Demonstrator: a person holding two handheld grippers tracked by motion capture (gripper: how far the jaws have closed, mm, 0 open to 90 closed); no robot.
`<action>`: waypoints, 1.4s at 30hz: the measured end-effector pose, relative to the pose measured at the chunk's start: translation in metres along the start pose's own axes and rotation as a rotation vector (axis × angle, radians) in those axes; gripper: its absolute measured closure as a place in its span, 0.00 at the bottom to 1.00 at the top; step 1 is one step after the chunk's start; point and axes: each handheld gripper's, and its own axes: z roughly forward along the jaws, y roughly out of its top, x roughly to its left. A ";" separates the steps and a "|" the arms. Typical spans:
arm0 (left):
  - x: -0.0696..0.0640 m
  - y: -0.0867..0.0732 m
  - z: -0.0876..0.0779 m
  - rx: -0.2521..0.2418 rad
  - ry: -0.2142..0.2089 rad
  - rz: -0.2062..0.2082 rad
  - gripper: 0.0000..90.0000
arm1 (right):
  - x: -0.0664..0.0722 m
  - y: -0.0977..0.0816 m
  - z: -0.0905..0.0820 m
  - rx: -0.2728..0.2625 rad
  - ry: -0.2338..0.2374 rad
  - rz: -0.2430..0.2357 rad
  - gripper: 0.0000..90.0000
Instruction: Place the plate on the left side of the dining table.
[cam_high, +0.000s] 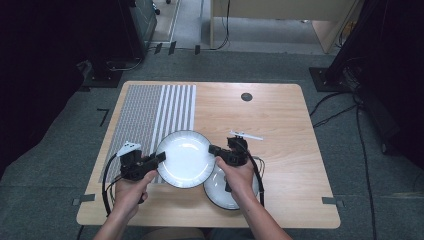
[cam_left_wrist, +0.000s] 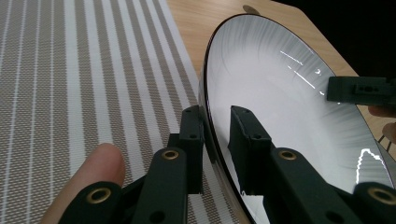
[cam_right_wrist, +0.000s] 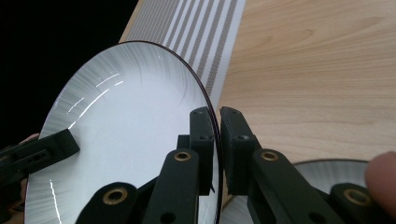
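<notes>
Grey carpet floor (cam_high: 60, 150) — dark surroundings

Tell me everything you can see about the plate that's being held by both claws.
The plate is round and white, glossy like glazed ceramic, with a thin dark rim and faint grey streaks fanning in from the edge. It looks empty and clean. The left claw pinches its left rim and the right claw pinches the opposite rim. It sits partly over the striped placemat and overlaps a second, similar plate on the wooden table.
</notes>
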 end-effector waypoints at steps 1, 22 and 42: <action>0.004 0.001 -0.001 -0.004 0.001 -0.005 0.84 | 0.003 0.001 0.003 0.001 -0.002 -0.004 0.94; 0.074 0.008 -0.021 -0.045 0.061 -0.074 0.83 | 0.056 0.016 0.072 0.046 0.016 -0.070 0.94; 0.124 0.030 0.006 -0.061 0.106 -0.138 0.82 | 0.074 0.047 0.135 0.033 -0.015 -0.112 0.93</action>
